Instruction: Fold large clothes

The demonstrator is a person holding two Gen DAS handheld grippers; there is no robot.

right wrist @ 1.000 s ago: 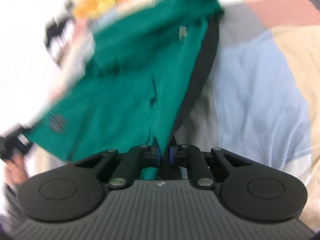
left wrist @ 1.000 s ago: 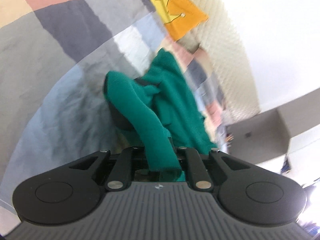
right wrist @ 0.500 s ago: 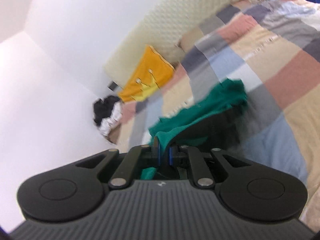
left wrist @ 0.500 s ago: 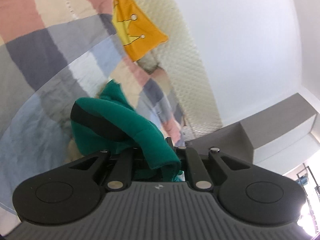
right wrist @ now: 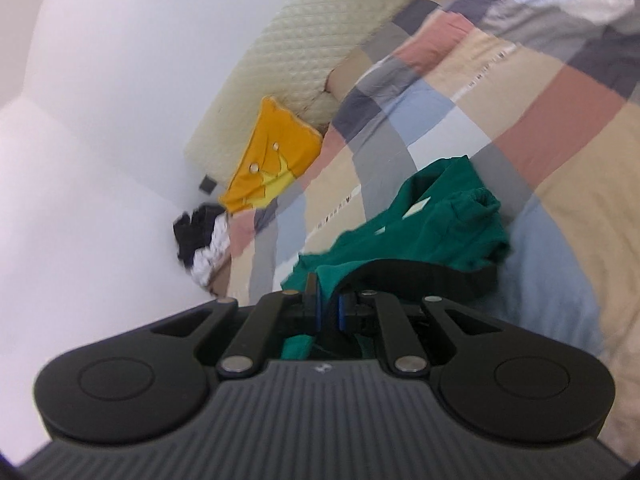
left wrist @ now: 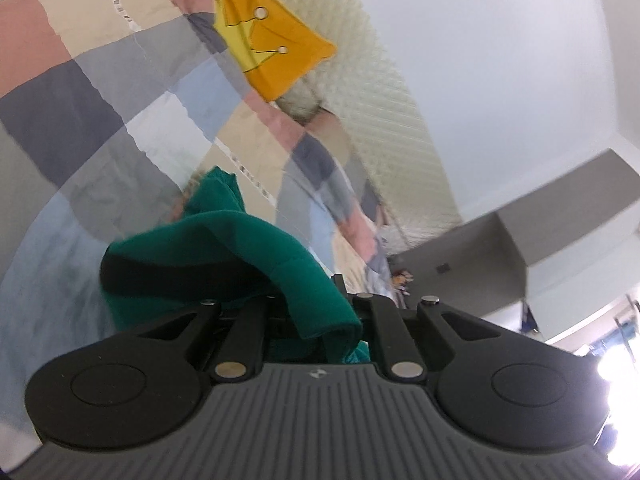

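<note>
Both the left tool and right tool were clamped on the green garment, pillow at eleven o'clock.

A bed under a checked quilt meets a cream padded headboard against a white wall, with an orange cushion leaning on the headboard, dark clothes beside it, and a grey cabinet beyond.

Patchwork quilt covers the bed ahead of the claw. Orange crown-print pillow leans against the cream quilted headboard, far ahead. Black-and-white clothing pile lies ahead-left beside the wall.
</note>
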